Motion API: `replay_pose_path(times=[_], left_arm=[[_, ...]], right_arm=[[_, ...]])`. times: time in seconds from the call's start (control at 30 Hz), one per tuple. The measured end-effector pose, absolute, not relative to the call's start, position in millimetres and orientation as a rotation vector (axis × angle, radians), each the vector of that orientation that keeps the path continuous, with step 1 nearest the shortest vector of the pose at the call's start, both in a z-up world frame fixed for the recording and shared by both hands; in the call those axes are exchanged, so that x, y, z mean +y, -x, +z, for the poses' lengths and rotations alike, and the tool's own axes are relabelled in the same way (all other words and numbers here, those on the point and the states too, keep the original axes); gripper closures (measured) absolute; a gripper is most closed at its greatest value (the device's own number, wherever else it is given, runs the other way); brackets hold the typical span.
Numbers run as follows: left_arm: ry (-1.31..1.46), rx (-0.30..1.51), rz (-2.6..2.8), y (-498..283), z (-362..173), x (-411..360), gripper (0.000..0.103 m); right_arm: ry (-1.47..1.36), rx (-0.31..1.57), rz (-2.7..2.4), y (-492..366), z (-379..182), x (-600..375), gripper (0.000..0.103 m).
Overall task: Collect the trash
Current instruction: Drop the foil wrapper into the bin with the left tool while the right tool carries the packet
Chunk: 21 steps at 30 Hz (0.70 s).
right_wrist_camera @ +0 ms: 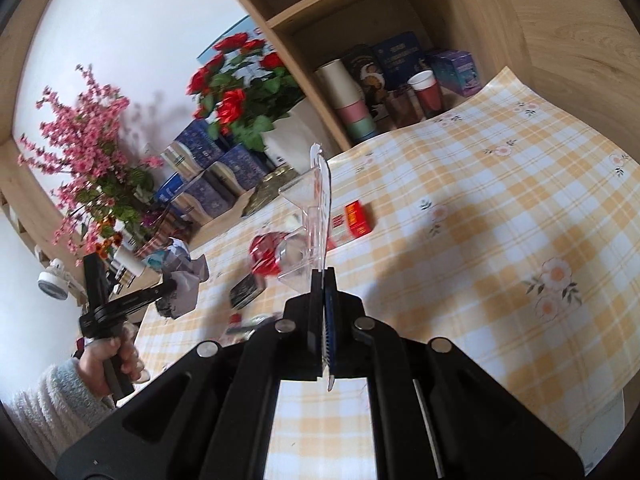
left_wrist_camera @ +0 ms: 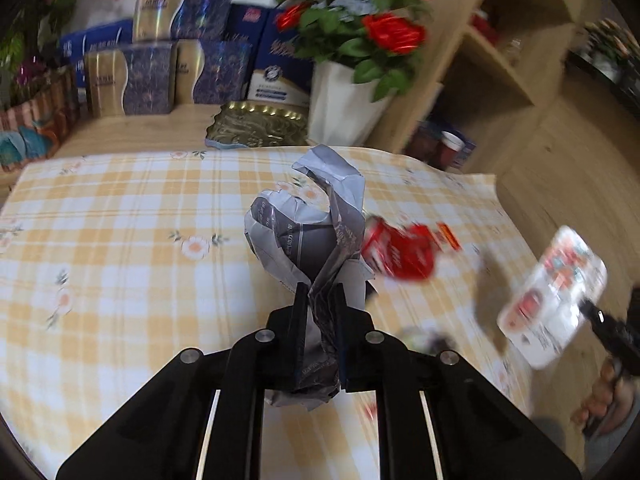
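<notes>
My left gripper (left_wrist_camera: 320,294) is shut on a crumpled grey paper (left_wrist_camera: 308,232) and holds it above the checked tablecloth (left_wrist_camera: 120,240). It also shows in the right wrist view (right_wrist_camera: 182,276). My right gripper (right_wrist_camera: 323,274) is shut on a clear plastic blister pack (right_wrist_camera: 316,200), held edge-on; in the left wrist view the pack (left_wrist_camera: 556,296) hangs at the right. A crushed red can (left_wrist_camera: 400,252) lies on the cloth behind the paper, also seen in the right wrist view (right_wrist_camera: 266,252). A small red box (right_wrist_camera: 357,218) lies further back.
A dark flat packet (right_wrist_camera: 246,290) and small scraps lie on the cloth. A gold tray (left_wrist_camera: 260,130), blue and gold boxes (left_wrist_camera: 132,80) and a white vase of red roses (left_wrist_camera: 348,100) stand at the table's back. Wooden shelves with cups (right_wrist_camera: 352,96) stand at the right.
</notes>
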<state>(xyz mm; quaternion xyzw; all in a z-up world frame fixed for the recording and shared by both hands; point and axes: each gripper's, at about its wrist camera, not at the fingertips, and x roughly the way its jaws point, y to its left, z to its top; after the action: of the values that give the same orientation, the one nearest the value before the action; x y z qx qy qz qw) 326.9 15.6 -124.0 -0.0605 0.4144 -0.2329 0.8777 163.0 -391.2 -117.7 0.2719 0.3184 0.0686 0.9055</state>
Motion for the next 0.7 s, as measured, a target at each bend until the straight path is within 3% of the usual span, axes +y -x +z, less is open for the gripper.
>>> replay_pose_path(times=[0.37,0.7], left_arm=[[0.052,0.817,-0.660,-155.6,-94.0,14.5,0.091],[-0.100,0.951,-0.852,-44.5,-142.3,-32.0,0.091]], right_arm=[[-0.533,0.647,0.219,-103.5,-95.5,-349.5,0.098],[-0.541,0.625,0.230,-46.9,-92.3,-343.0,0.098]])
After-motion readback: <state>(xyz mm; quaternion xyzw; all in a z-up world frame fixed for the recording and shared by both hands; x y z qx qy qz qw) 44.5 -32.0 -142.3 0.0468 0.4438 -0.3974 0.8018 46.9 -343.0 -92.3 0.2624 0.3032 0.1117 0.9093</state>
